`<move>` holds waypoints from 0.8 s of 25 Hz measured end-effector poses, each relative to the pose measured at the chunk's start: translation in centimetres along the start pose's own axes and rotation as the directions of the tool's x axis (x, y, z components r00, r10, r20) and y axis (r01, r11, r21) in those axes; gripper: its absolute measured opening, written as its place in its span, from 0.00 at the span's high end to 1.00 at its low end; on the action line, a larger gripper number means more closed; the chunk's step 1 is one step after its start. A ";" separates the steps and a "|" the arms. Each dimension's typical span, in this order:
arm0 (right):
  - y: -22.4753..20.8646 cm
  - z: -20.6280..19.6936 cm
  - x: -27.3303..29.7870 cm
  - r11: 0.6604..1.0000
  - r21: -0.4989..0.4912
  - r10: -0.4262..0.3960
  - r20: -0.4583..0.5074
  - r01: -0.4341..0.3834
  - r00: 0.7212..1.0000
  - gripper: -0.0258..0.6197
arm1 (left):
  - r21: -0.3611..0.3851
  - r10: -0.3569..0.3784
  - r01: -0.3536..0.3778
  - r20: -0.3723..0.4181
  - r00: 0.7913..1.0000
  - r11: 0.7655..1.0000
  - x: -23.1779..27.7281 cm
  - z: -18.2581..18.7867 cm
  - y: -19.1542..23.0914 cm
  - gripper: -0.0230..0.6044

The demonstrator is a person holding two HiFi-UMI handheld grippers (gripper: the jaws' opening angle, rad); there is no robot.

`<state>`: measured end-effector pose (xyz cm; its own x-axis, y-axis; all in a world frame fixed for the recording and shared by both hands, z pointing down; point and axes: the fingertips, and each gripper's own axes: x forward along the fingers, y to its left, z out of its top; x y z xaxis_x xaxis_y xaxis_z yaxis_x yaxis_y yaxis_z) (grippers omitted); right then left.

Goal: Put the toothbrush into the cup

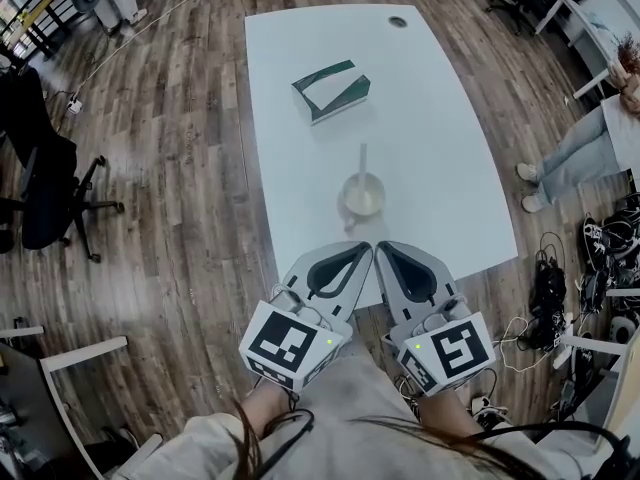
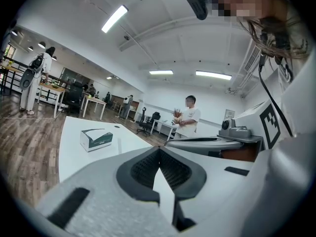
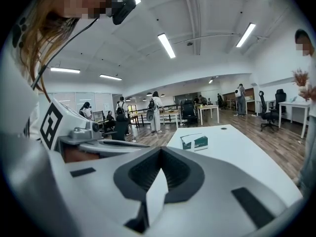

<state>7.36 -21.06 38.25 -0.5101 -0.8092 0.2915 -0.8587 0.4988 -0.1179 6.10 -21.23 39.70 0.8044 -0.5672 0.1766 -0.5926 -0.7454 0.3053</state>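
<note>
A pale cup (image 1: pixel 363 196) stands near the middle of the white table (image 1: pixel 450 168). A white toothbrush (image 1: pixel 362 160) stands upright in it, its handle sticking up above the rim. Both grippers hover side by side over the table's near edge, short of the cup. My left gripper (image 1: pixel 364 249) is shut with nothing in it, and so is my right gripper (image 1: pixel 384 249). The left gripper view shows its jaws (image 2: pixel 159 149) closed tip to tip. The right gripper view shows the same (image 3: pixel 160 149). Neither gripper view shows the cup, which is hidden behind the jaws.
A green and white box (image 1: pixel 331 90) lies further back on the table, also seen as a box (image 2: pixel 97 138) and a box (image 3: pixel 194 142). A cable hole (image 1: pixel 398 21) is at the far end. An office chair (image 1: pixel 45 183) stands left, a person (image 1: pixel 590 138) and floor cables (image 1: pixel 548 293) right.
</note>
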 end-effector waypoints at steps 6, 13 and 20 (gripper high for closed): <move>-0.1 -0.2 -0.2 1.000 -0.002 -0.005 -0.005 0.005 1.000 0.93 | 0.001 0.013 -0.013 -0.002 1.000 1.000 -0.3 0.2 0.3 0.95; 0.0 -0.5 -0.5 1.000 0.002 -0.004 -0.013 0.004 1.000 0.93 | 0.007 0.004 -0.004 0.002 1.000 1.000 -0.4 0.0 0.0 0.95; 0.1 -0.7 -0.5 1.000 0.007 0.001 -0.011 -0.001 1.000 0.93 | 0.002 0.010 -0.010 0.001 1.000 1.000 -0.6 -0.1 0.0 0.95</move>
<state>7.53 -20.37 38.72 -0.5103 -0.8052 0.3020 -0.8586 0.4972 -0.1250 5.61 -20.84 39.73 0.7986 -0.5747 0.1785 -0.6004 -0.7407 0.3016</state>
